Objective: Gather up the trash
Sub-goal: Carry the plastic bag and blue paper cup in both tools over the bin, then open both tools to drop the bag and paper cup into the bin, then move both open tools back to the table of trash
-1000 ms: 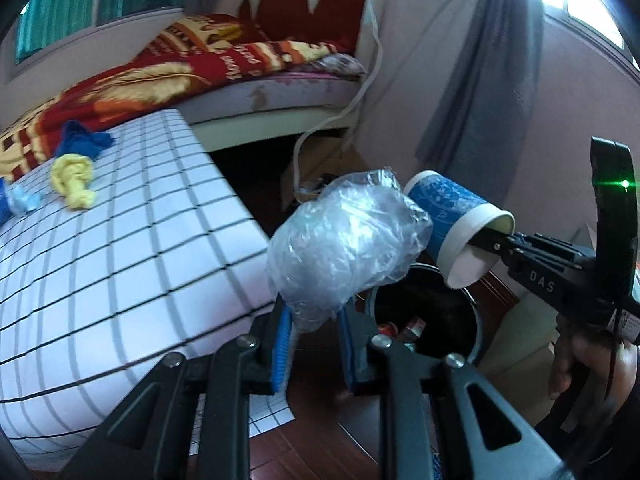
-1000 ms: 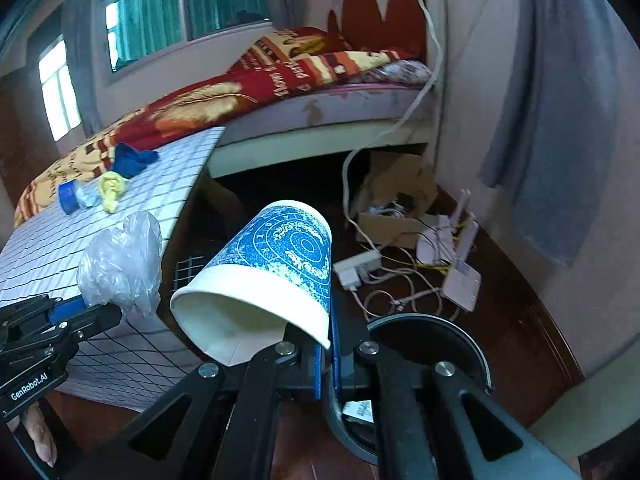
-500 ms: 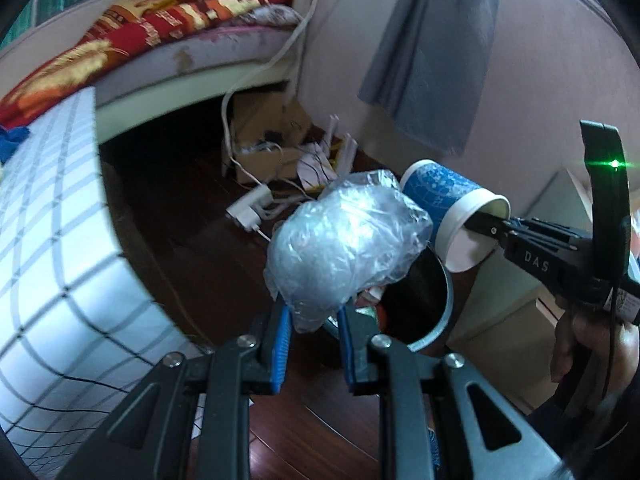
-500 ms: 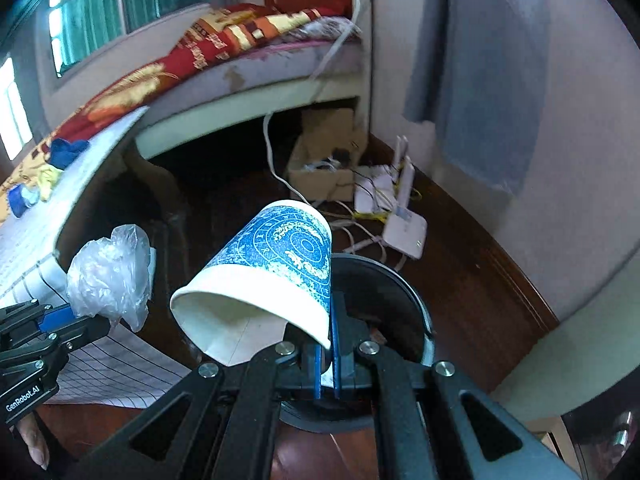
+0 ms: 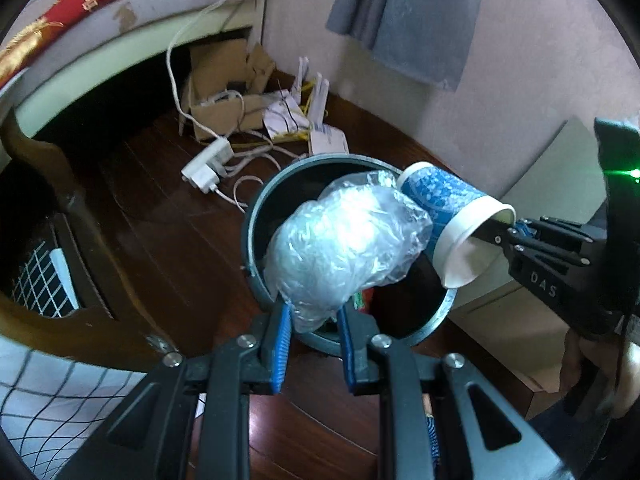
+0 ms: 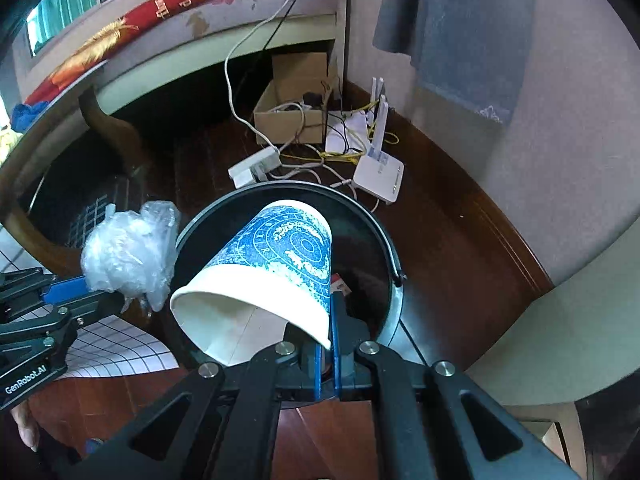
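Mostly hidden bin (image 5: 256,216) interior; left tongs (image 5: 314,322) clamp plastic wad (image 5: 344,248), right tongs (image 6: 329,334) pinch cup (image 6: 276,264) rim.

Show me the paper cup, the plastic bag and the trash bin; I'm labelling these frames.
paper cup (image 6: 280,252), right wrist view, on its blue printed side.
plastic bag (image 5: 344,248), left wrist view, middle of the crumpled wad.
trash bin (image 6: 390,252), right wrist view, on its right rim.

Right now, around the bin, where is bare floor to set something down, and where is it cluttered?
Bare wood floor lies right of the trash bin, toward the wall, and left of it toward the table leg. Behind the bin it is crowded: power strip, router, cables, cardboard box.
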